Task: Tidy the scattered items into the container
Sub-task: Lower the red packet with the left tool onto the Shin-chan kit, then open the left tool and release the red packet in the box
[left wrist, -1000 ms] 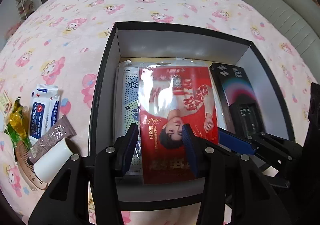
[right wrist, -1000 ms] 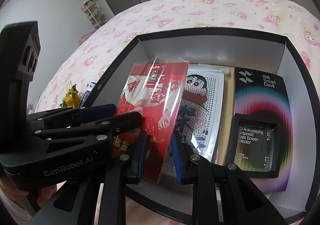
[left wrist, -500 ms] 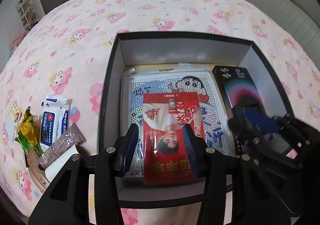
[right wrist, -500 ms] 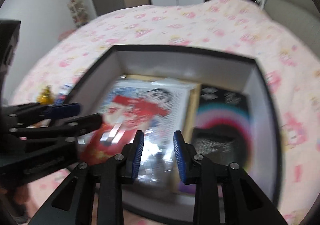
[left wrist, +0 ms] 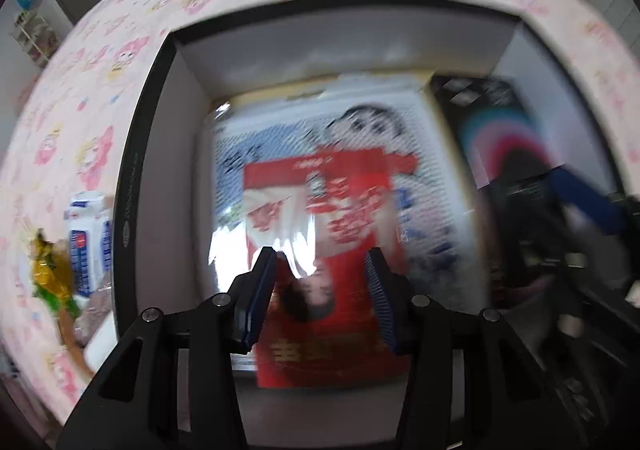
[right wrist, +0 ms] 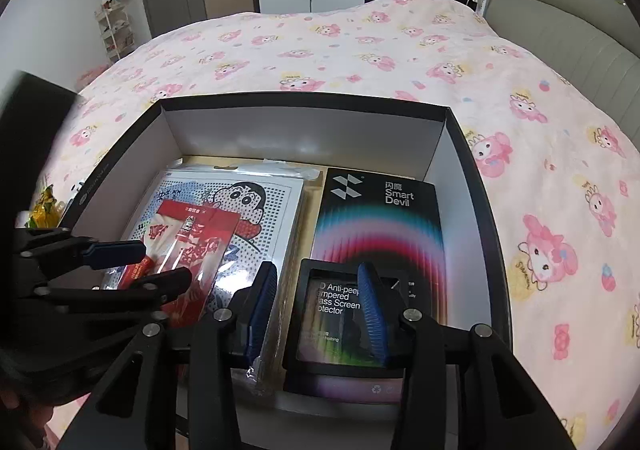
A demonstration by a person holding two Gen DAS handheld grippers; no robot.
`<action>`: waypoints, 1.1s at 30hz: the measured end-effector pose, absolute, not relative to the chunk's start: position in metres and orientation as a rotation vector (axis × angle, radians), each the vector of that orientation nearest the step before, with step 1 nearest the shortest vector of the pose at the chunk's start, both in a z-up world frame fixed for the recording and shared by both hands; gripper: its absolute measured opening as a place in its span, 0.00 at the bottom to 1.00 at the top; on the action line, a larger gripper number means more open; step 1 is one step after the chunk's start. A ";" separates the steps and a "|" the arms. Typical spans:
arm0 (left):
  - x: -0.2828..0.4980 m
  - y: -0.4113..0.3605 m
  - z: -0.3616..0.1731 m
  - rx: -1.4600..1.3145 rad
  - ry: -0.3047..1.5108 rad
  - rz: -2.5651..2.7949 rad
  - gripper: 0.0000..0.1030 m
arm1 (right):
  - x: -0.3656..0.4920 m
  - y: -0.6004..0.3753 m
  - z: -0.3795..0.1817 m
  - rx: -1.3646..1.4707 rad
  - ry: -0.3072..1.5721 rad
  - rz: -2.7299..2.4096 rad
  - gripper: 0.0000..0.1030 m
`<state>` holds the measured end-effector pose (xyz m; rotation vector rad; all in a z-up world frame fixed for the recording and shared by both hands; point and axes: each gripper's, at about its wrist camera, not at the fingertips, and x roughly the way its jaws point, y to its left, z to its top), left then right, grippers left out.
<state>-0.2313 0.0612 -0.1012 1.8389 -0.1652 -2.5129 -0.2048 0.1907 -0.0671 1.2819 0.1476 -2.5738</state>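
1. Left gripper (left wrist: 320, 286): jaws parted wide, gripping nothing; it hangs over the red packet (right wrist: 188, 246).
2. Red packet lies flat inside the box (right wrist: 304, 130), on the cartoon sheet (right wrist: 248, 202), at nine o'clock of the black carton (right wrist: 380, 218).
3. Right gripper (right wrist: 316, 302): jaws apart, empty.
4. Wipes pack (left wrist: 90, 234) and yellow wrapper (left wrist: 50, 274) lie outside, at nine o'clock of the box; judged next.

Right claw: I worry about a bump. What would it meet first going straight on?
Probably the black screen protector box in the container; the open right claw points at it, though depth is unclear.
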 end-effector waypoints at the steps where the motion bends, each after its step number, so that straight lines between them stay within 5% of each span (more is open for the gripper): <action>1: -0.232 0.060 -0.101 1.847 -0.160 -2.501 0.48 | -0.206 0.192 -0.067 1.285 0.142 -2.576 0.37; 8: -0.232 0.047 -0.097 1.850 -0.104 -2.483 0.43 | -0.207 0.194 -0.069 1.301 0.127 -2.569 0.37; 19: -0.181 0.049 -0.044 1.608 0.061 -2.793 0.52 | -0.174 0.202 -0.050 1.258 -0.014 -2.554 0.39; 33: -0.096 0.037 0.008 1.542 0.105 -3.008 0.52 | -0.099 0.207 -0.009 1.150 -0.142 -2.573 0.39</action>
